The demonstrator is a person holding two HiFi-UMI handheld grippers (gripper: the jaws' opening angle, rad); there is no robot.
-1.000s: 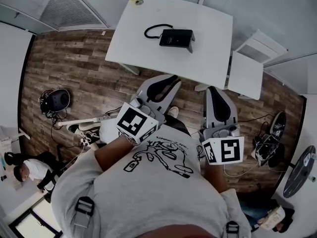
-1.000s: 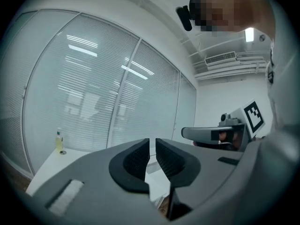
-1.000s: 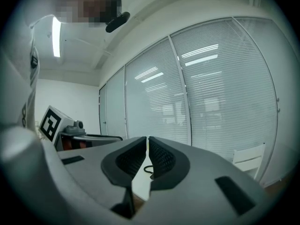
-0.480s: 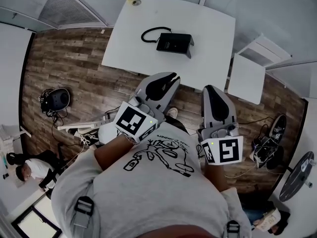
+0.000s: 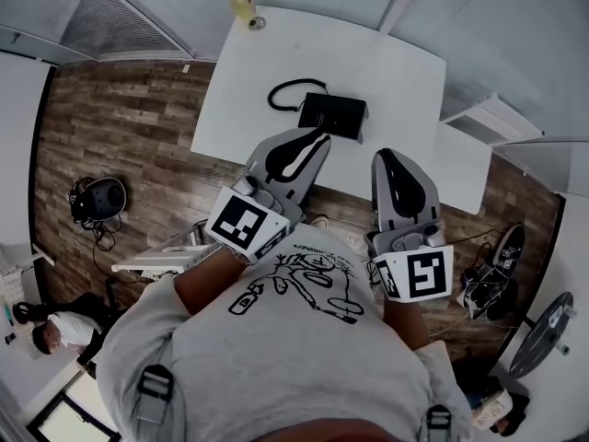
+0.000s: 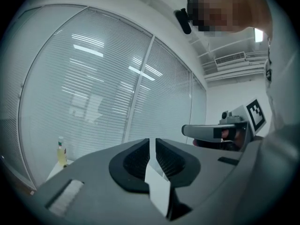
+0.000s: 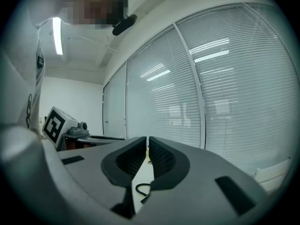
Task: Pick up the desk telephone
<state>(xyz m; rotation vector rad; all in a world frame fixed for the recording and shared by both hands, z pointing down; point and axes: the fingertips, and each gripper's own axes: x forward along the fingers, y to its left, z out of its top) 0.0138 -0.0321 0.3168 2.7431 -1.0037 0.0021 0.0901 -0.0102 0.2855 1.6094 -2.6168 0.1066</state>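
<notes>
Office room with wood-plank floor and slatted blinds along the wall; white counter in the upper middle of the head view. On that counter, the desk telephone: black, low and flat, handset not told apart from base at this size, with the dark cord looped off to its left. At the counter's far upper-left corner, a small bottle, well apart from the phone. Just right of the counter, a smaller white side table.

Left gripper and right gripper held level in front of the chest, side by side, tips over the counter's near edge in the head view, short of the telephone and touching nothing. Both pairs of jaws pressed together and empty: only blinds and counter top beyond them in each gripper view, plus a bit of cord low under the right jaws.

Step in hand, judging by this: the approach, with no grasp begun. Next move, most likely: open at least one pair of jaws wide before reaching the phone, tip that gripper down toward the black body, then close across a narrow side. Worth minding: the trailing cord, likely to drag or snag on lifting; possibly a loose handset, hence a grip taking in both parts, or the second gripper as support.
</notes>
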